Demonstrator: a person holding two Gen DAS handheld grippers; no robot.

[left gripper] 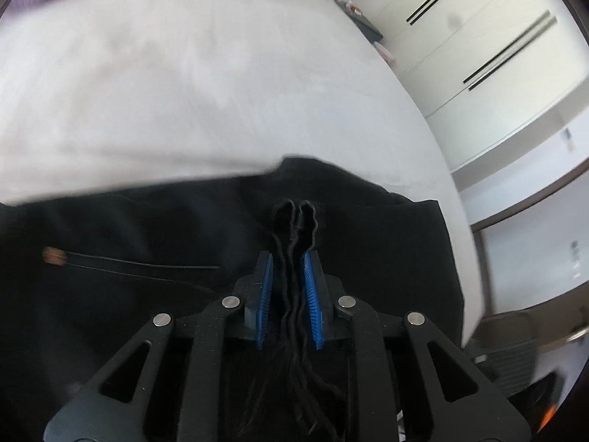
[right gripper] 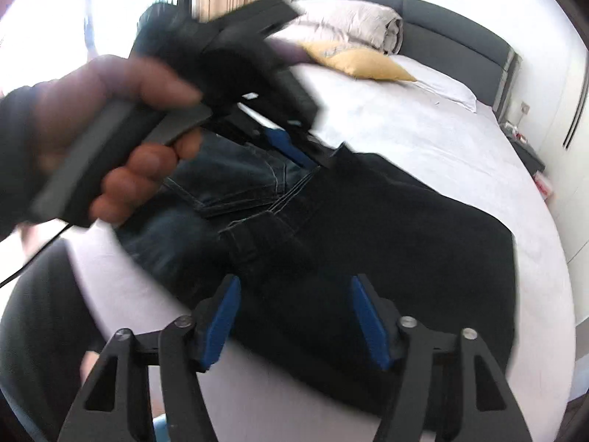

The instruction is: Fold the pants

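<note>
Dark blue-black jeans [right gripper: 386,221] lie folded on a white bed, near its front edge. In the left wrist view my left gripper [left gripper: 289,258] is shut on a frayed hem edge of the pants [left gripper: 294,228], held over the dark cloth [left gripper: 147,228]. In the right wrist view the left gripper [right gripper: 294,147], held by a hand [right gripper: 121,118], sits at the far edge of the pants. My right gripper [right gripper: 294,287] is open and empty, low over the near part of the pants.
White bed sheet [right gripper: 423,136] stretches beyond the pants. A yellow pillow [right gripper: 360,62], a white pillow [right gripper: 438,84] and a rolled duvet [right gripper: 353,22] lie at the dark headboard [right gripper: 460,37]. White wardrobe doors [left gripper: 497,55] stand to the right of the bed.
</note>
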